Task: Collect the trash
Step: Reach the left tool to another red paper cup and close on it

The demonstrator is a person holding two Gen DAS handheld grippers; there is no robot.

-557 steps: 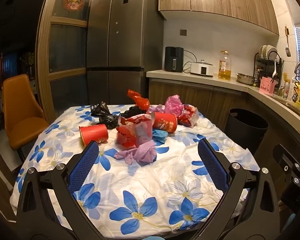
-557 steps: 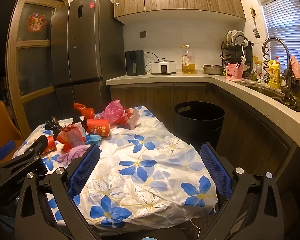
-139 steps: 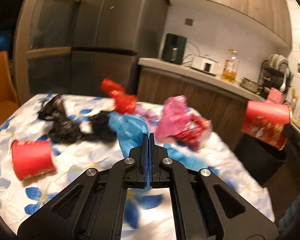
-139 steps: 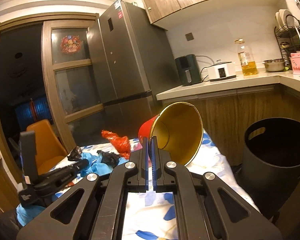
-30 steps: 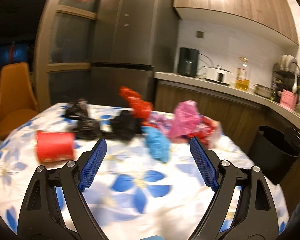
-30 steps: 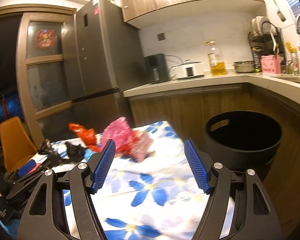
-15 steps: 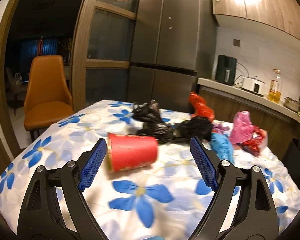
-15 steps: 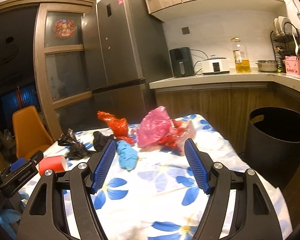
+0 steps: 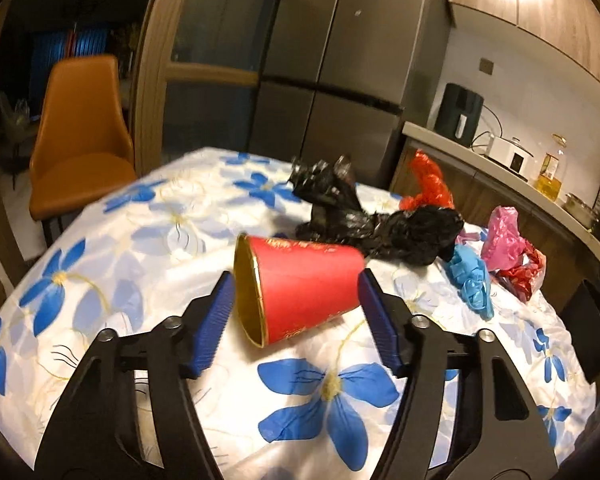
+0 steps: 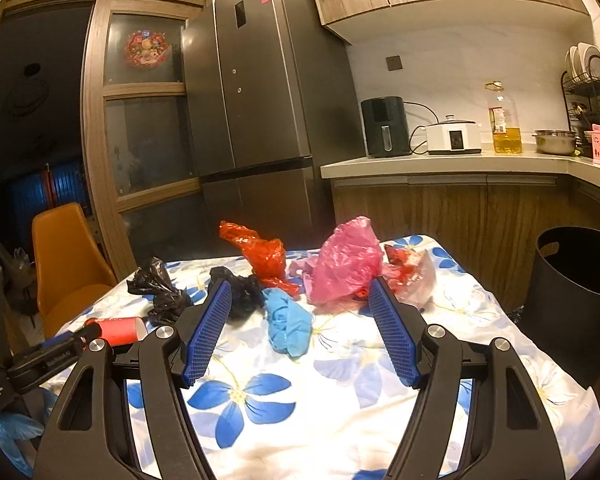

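A red paper cup (image 9: 304,284) with a gold inside lies on its side on the flowered tablecloth (image 9: 148,232). My left gripper (image 9: 296,320) is open, its blue pads on either side of the cup. The cup also shows in the right wrist view (image 10: 118,330), at the left. My right gripper (image 10: 300,332) is open and empty above the table, facing a crumpled blue bag (image 10: 288,320). Behind lie black bags (image 10: 160,288), a red bag (image 10: 260,254) and a pink bag (image 10: 346,268). The black trash bin (image 10: 580,300) stands right of the table.
An orange chair (image 9: 80,136) stands left of the table. A grey fridge (image 10: 268,120) and a wooden door frame stand behind. The kitchen counter (image 10: 460,164) carries an air fryer, a cooker, an oil bottle and a dish rack.
My left gripper has moved forward and down so the red cup now lies between its pads. My right gripper has come closer to the bags on the table.
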